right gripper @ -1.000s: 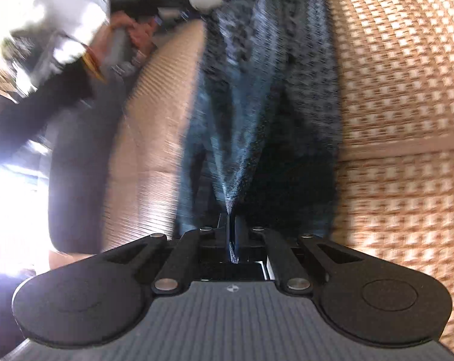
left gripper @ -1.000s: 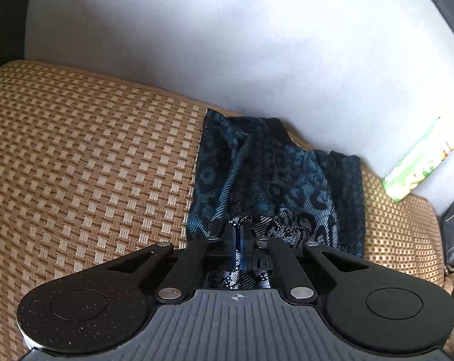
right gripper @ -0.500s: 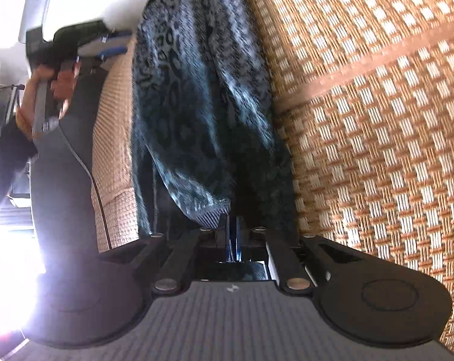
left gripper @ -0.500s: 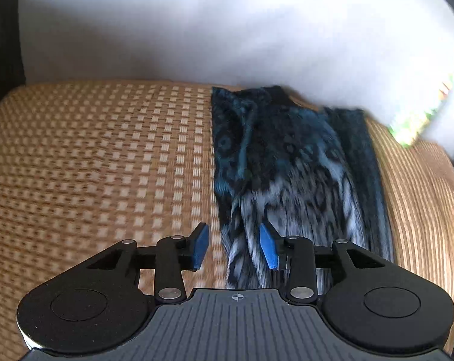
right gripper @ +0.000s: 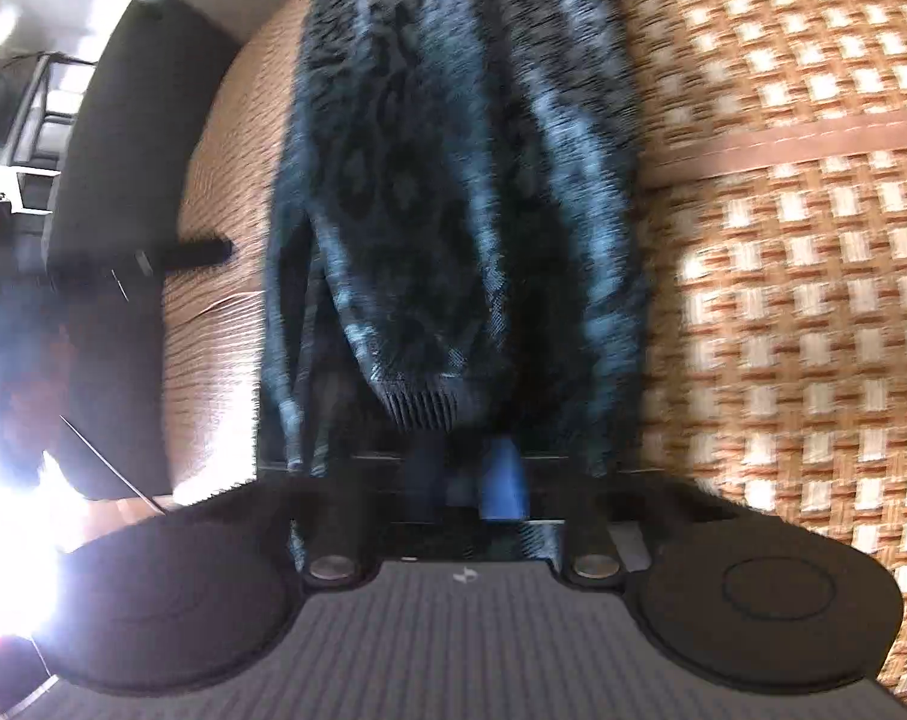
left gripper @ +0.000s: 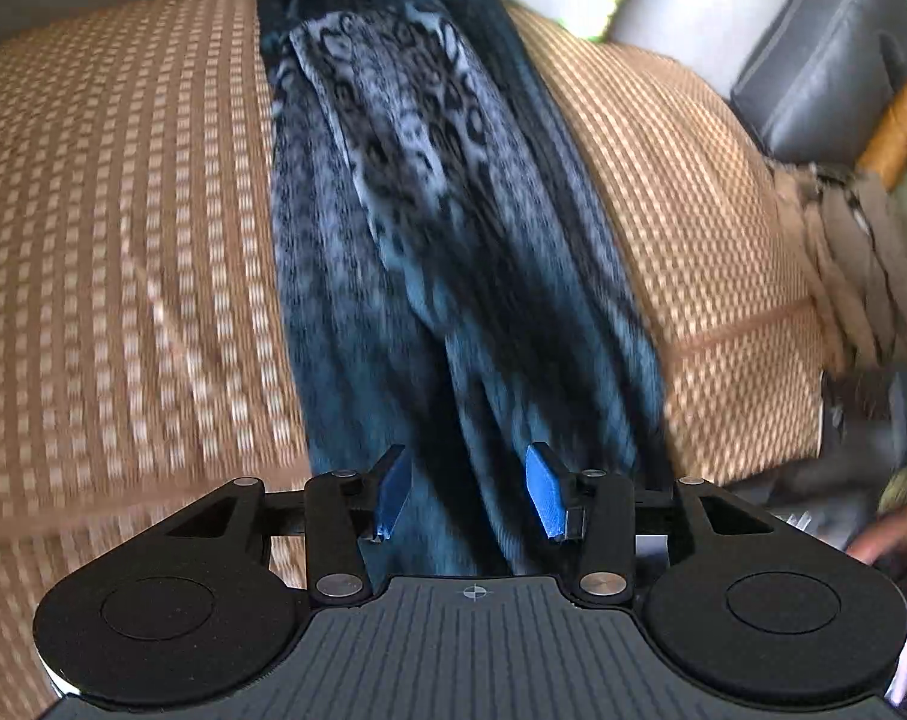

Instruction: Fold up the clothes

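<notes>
The left gripper (left gripper: pixel 466 495) hangs over the garment (left gripper: pixel 429 228), fingers opening, nothing between them. The right gripper (right gripper: pixel 465 480) pinches its near hem, likely to carry a fold across the mat (left gripper: pixel 123 210).

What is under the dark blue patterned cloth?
The dark blue patterned cloth lies on a tan woven mat, which shows on both sides of it. The strip of mat directly beneath is covered, so anything else hidden there cannot be seen.
</notes>
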`<state>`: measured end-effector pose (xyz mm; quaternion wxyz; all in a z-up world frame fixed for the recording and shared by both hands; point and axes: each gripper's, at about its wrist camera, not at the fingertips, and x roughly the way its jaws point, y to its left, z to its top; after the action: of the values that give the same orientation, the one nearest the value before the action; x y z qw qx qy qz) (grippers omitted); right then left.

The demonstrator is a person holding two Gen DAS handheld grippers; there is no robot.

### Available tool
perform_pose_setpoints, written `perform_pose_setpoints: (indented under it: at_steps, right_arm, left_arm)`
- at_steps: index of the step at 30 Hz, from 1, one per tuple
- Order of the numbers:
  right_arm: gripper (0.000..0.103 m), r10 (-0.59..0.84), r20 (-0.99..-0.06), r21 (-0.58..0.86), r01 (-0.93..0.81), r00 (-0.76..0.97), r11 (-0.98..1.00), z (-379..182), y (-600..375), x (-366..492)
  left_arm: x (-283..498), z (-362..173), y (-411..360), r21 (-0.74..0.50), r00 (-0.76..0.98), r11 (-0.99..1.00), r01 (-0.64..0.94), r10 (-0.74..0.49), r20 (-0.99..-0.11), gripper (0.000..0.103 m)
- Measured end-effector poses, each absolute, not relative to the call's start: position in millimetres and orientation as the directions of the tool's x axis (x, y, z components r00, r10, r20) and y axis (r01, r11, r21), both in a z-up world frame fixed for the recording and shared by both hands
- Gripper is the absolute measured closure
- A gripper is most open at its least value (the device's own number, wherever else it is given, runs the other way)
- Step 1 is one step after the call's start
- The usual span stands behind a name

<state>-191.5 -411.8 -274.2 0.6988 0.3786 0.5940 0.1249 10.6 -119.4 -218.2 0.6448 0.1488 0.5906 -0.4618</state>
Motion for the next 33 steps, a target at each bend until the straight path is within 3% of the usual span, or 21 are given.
perform_pose_setpoints:
  at_steps: [5,10,17,21,23,24,25,30,33]
  right_arm:
    - [0.100,0.700,-0.582,0.813,0.279,0.413,0.511,-226.9,-425.3,-179.0]
    - [0.100,0.753,-0.462,0.886,0.207,0.469,0.415,-184.7,-424.5,-150.7]
    - [0.100,0.779,-0.448,0.891,0.143,0.439,0.432,-153.5,-410.3,-140.5]
    - [0.100,0.771,-0.470,0.879,0.147,0.430,0.454,-153.2,-405.9,-138.5]
    - [0.100,0.778,-0.458,0.885,0.142,0.429,0.443,-151.2,-403.4,-138.1]
    - [0.100,0.782,-0.450,0.889,0.136,0.431,0.436,-149.7,-402.0,-138.0]
    - [0.100,0.784,-0.441,0.894,0.132,0.437,0.429,-147.5,-401.7,-138.2]
    - [0.100,0.747,-0.465,0.882,0.182,0.475,0.434,-156.4,-414.5,-152.3]
    - [0.099,0.711,-0.536,0.843,0.248,0.455,0.477,-181.0,-422.3,-165.6]
  left_arm:
    - [-26.9,-208.7,-97.1,-0.224,0.003,0.528,0.819,-0.394,-0.919,0.043]
    - [-74.5,-197.3,-112.9,-0.129,0.166,0.534,0.835,-0.469,-0.867,0.039]
    - [-107.1,-194.4,-150.7,-0.147,0.248,0.584,0.798,-0.541,-0.803,0.038]
    - [-107.8,-194.6,-150.7,-0.114,0.301,0.624,0.773,-0.519,-0.800,0.034]
    - [-102.7,-197.9,-148.0,-0.096,0.328,0.658,0.747,-0.490,-0.808,0.045]
    - [-98.5,-197.7,-143.9,-0.091,0.339,0.676,0.732,-0.476,-0.812,0.083]
    - [-94.4,-197.1,-139.5,-0.084,0.350,0.693,0.716,-0.461,-0.815,0.103]
    - [-86.7,-191.9,-117.8,-0.034,0.383,0.711,0.702,-0.418,-0.824,0.103]
    - [-90.3,-207.3,-111.3,-0.014,0.322,0.675,0.738,-0.370,-0.871,0.094]
